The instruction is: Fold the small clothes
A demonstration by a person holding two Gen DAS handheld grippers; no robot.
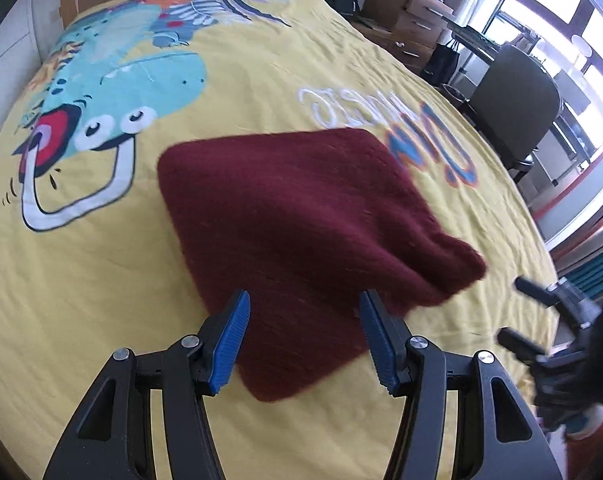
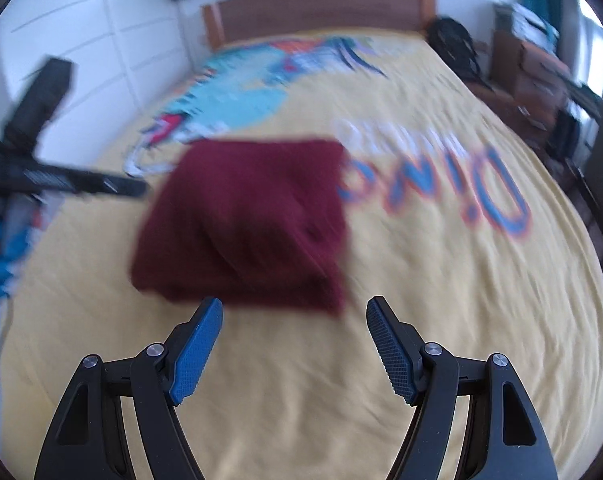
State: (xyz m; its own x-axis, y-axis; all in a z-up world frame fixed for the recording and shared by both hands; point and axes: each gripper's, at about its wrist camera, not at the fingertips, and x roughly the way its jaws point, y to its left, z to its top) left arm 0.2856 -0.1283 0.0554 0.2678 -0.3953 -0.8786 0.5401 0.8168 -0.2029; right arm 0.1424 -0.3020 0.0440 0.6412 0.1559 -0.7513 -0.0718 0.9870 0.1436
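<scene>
Your left gripper (image 1: 303,336) hovers over the near edge of the folded maroon sweater (image 1: 301,232), jaws apart and holding nothing. Your right gripper (image 2: 293,344) sits nearer than the sweater, also spread and empty. The sweater lies mid-bedspread (image 1: 101,300).
</scene>
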